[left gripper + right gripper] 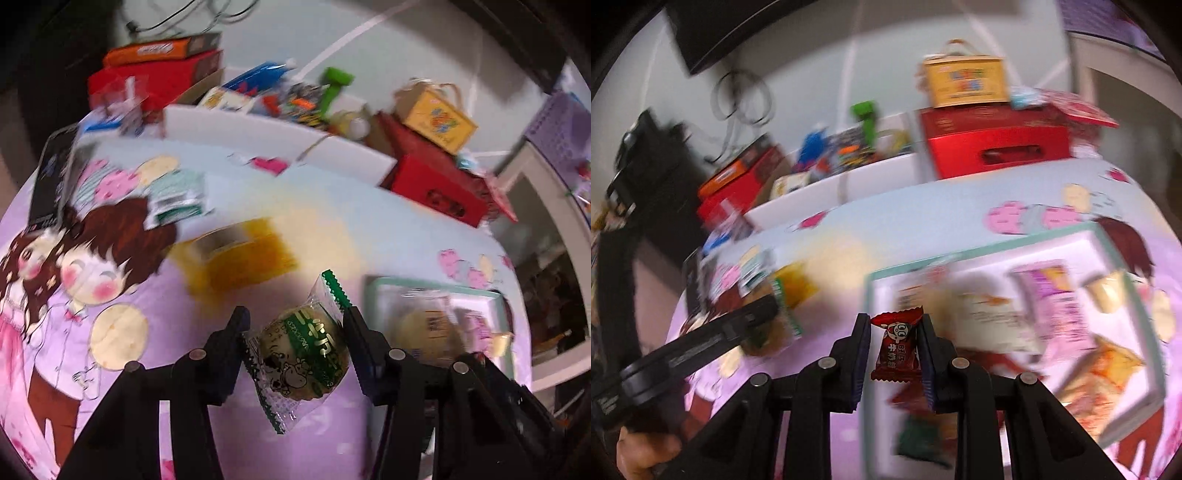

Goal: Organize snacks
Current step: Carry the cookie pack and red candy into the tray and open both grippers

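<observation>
This looks like a room in a home. The tabletop [332, 206] wears a pink and pale blue cloth printed with cartoon children and hearts, and a white box [849, 184] crammed with snack packets and small toys stands at its far edge, against a plain pale wall. Right of that white box a yellow gift box [964, 81] with a cord handle sits on a red carton [993, 144]; left of it are stacked red and orange boxes [155, 70].

A cartoon-printed cloth [110, 332] in pink and pale blue covers the tabletop. On it lie a mint-rimmed tray [997, 249] of snacks, a yellow packet [240, 258], a green-and-white packet [177, 199], a white bin [258, 129] and a red box [997, 144].
</observation>
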